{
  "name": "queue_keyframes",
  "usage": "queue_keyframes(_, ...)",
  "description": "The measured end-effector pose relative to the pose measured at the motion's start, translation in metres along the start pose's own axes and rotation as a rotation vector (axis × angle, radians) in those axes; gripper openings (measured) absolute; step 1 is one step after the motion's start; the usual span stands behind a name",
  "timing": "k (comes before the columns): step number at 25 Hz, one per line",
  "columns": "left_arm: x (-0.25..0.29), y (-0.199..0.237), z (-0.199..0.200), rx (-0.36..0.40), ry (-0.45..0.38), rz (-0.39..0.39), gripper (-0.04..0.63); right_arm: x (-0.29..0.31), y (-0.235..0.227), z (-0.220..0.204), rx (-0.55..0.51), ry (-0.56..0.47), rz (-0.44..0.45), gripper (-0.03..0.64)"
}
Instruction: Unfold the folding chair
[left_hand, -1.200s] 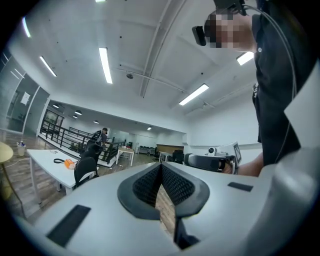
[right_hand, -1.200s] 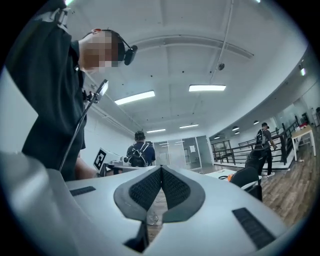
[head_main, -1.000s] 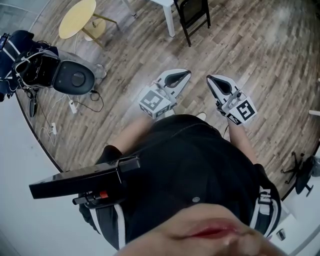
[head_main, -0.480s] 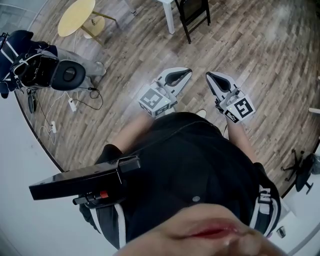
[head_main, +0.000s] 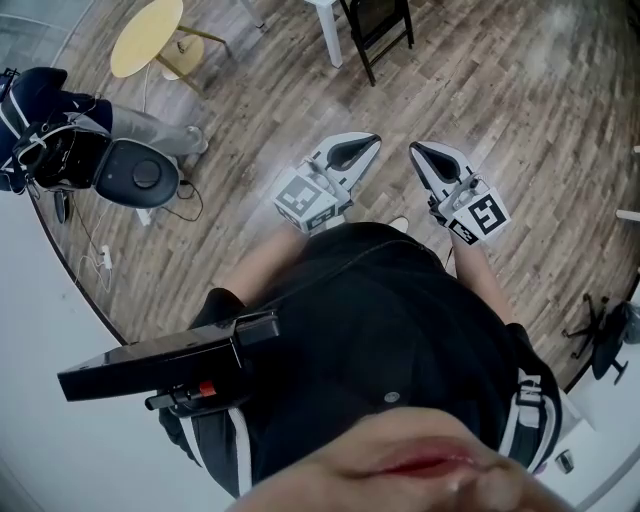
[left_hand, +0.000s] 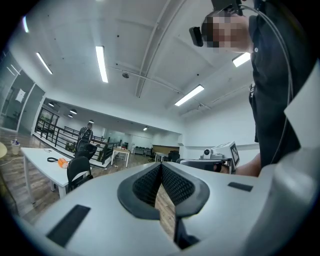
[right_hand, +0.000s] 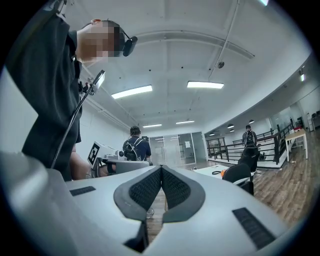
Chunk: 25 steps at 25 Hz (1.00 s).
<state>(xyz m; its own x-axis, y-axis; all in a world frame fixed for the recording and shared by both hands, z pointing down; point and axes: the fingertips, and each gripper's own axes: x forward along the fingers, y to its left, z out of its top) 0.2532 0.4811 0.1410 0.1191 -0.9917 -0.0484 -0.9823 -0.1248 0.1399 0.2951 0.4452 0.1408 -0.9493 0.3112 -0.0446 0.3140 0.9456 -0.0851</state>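
Head view: the folding chair stands at twelve o'clock, well apart from my left tongs and right tongs; left gripper view: left tongs clenched, empty; right gripper view: right tongs clenched, empty too.

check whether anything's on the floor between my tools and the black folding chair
Nothing visible does. Bare wood floor runs from the left tool and right tool, both shut and empty, to the black folding chair, which stands by a white table leg.
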Motion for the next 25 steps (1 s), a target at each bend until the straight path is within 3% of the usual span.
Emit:
queue_keyframes(9,0.019,0.007,0.005,-0.022,0.019,0.019,0.005,0.003,-0.017,0.009,0.019,0.007,0.025,0.008)
queue_keyframes(19,0.066,-0.043,-0.015,0.022,0.042,0.049,0.005,-0.056,-0.037,-0.006,0.036,-0.009,0.086,0.008)
queue_keyframes(25,0.09,-0.044,-0.017,0.024,0.059,0.06,0.005,-0.059,-0.057,-0.008,0.053,0.003,0.113,0.008)
